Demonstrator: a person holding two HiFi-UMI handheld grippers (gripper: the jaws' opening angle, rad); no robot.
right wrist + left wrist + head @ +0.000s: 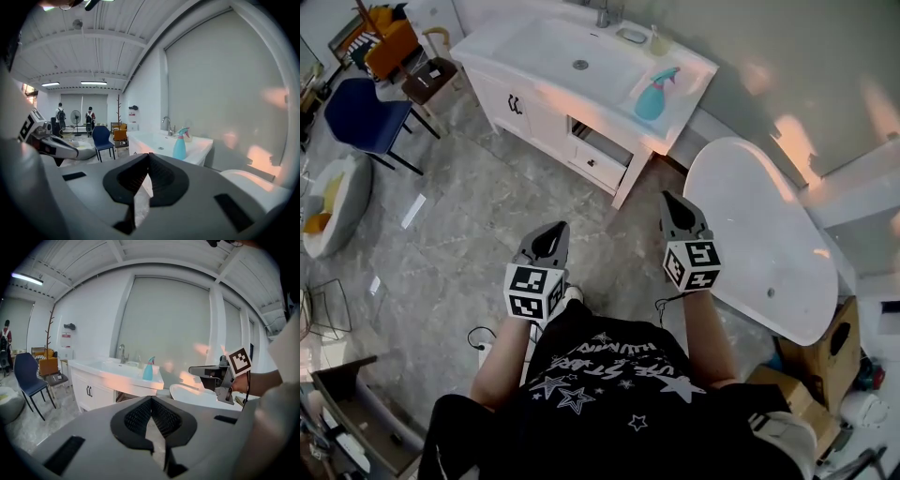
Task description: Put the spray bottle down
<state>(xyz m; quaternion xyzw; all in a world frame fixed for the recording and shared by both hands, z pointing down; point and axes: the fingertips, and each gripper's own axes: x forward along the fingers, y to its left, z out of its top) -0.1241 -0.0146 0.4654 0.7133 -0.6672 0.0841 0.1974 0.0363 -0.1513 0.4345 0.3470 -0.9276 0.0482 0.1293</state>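
The turquoise spray bottle (654, 96) with a pink trigger stands upright on the right end of the white vanity counter (694, 70), beside the basin. Nothing holds it. It also shows in the left gripper view as the spray bottle (148, 370) and in the right gripper view as the spray bottle (180, 144), well ahead of both grippers. My left gripper (553, 234) and right gripper (675, 204) hover over the floor in front of the person, pointing toward the vanity. The left gripper (151, 399) is shut and empty, its jaws meeting at the tips. So is the right gripper (149, 155).
A white bathtub (750, 234) lies to the right of the vanity, close by the right gripper. A blue chair (356, 112) and a brown stool (431, 80) stand at the left. Cardboard boxes (825, 356) sit at the lower right. Two people (60, 117) stand far back.
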